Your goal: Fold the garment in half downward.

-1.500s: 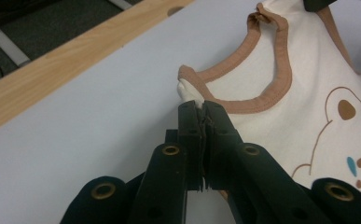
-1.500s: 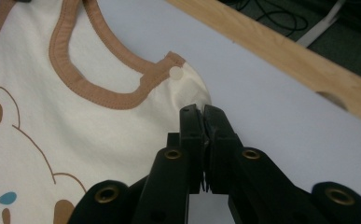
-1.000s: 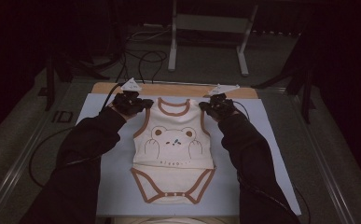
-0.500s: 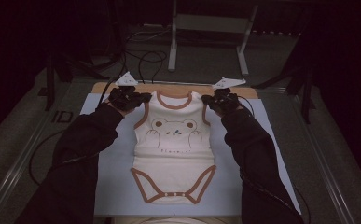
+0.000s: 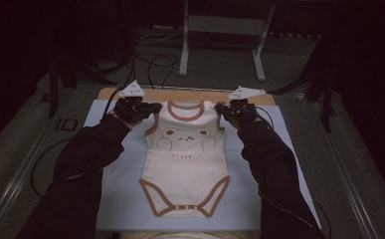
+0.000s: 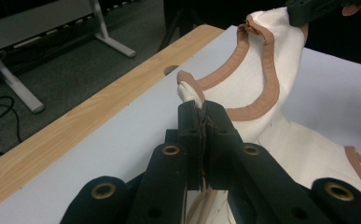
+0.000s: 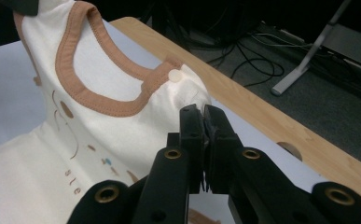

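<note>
A cream baby bodysuit (image 5: 185, 164) with brown trim and a bear print lies front up on the pale mat (image 5: 120, 199), snap end toward me. My left gripper (image 5: 154, 108) is shut on its left shoulder strap; in the left gripper view the black jaws (image 6: 200, 109) pinch the cream fabric just under the brown neckline trim (image 6: 262, 88). My right gripper (image 5: 221, 107) is shut on the other shoulder, and in the right gripper view (image 7: 201, 114) it grips beside a small white snap (image 7: 174, 75). Both shoulders are raised off the mat, so the neckline hangs between the grippers.
The mat lies on a wooden tabletop whose bare strip (image 5: 205, 94) runs along the far edge, with a hole (image 7: 290, 149) in it. Beyond stand a metal frame's legs (image 5: 184, 50) and cables (image 5: 155, 64) on the floor. Metal rails (image 5: 26, 169) flank the table.
The right gripper has risen slightly with the shoulder it holds, and the bodysuit's top edge sits a little farther up the table. The left hand has hardly moved.
</note>
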Demonstrator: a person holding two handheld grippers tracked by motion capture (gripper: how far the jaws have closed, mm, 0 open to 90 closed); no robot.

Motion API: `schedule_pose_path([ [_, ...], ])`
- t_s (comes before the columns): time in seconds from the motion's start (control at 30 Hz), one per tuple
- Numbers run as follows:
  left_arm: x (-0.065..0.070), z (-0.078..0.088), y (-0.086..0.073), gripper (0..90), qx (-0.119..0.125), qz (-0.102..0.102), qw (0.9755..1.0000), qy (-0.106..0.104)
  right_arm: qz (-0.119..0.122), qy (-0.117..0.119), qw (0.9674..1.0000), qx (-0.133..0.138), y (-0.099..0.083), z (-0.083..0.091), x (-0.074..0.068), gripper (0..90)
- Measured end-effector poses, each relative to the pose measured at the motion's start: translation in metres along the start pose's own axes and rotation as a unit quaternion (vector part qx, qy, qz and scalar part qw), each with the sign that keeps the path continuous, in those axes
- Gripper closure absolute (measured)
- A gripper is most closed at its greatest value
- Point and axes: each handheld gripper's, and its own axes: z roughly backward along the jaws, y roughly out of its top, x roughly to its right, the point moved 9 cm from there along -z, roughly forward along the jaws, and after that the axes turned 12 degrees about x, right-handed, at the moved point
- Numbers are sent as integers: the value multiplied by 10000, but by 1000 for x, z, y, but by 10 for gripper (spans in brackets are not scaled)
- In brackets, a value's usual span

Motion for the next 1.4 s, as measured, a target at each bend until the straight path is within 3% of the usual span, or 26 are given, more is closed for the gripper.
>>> schedule_pose_path([
  [0.43, 26, 16, -13, 877, 132, 1, 9997, -222, -23, 251, 9997, 68, -16, 21, -25, 876],
  [1.03, 57, 29, -42, 877, 81, -31, 9990, -442, 14, 517, 9987, 26, -44, 40, -59, 876],
  [1.4, 81, 42, -65, 877, 39, -57, 9985, -552, -21, 781, 9969, 30, -63, 58, -92, 876],
])
